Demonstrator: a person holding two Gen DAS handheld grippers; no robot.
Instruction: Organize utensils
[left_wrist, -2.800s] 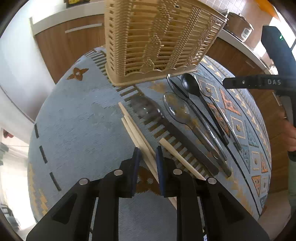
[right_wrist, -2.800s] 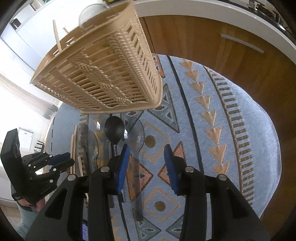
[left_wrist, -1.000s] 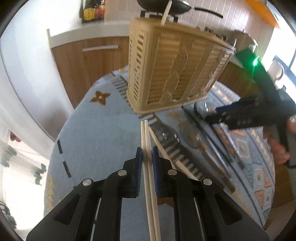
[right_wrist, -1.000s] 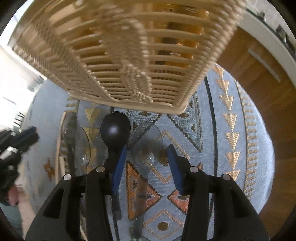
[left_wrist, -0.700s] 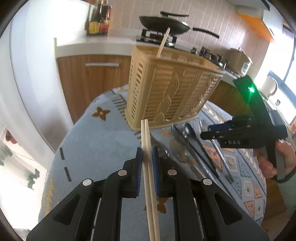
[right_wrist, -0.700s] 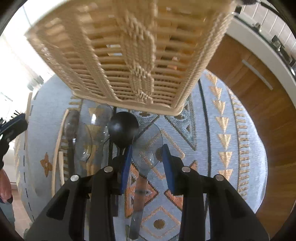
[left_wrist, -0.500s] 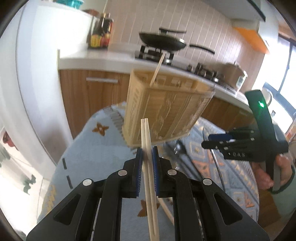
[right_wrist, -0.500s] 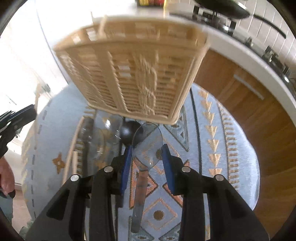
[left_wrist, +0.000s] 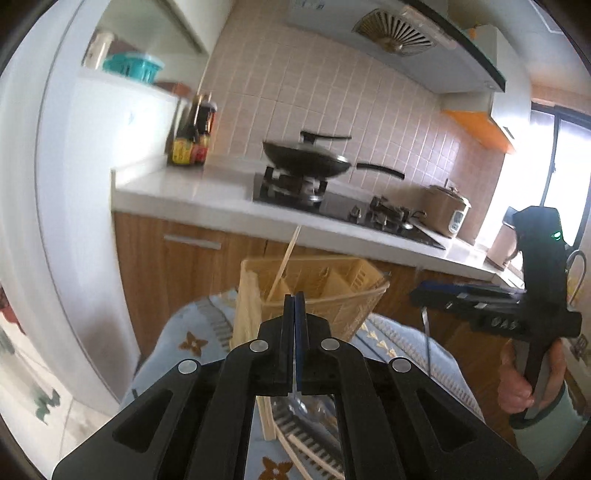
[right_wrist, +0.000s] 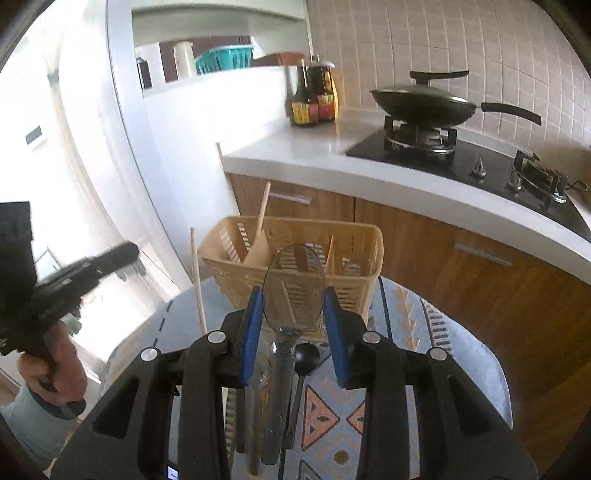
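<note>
Above the table's far edge, the right gripper (right_wrist: 293, 314) pinches the clear spoon (right_wrist: 293, 284), bowl pointing into the basket (right_wrist: 295, 251) just ahead.

You have one basket (right_wrist: 295, 236), with one chopstick (right_wrist: 264, 206) standing inside it, one upright stick (right_wrist: 197, 280) just left of the basket, and at least two loose chopsticks (left_wrist: 306, 452) lying on the cloth in front of the basket. Count one clear spoon (right_wrist: 293, 288) raised in front of the basket, and lower down, on the cloth before the basket, one black spoon (right_wrist: 306, 356) and at least one second clear spoon (right_wrist: 260, 369). Behind the basket, on the counter, you have two bottles (right_wrist: 314, 96), one pan (right_wrist: 421, 99) and one rice cooker (left_wrist: 448, 214).
</note>
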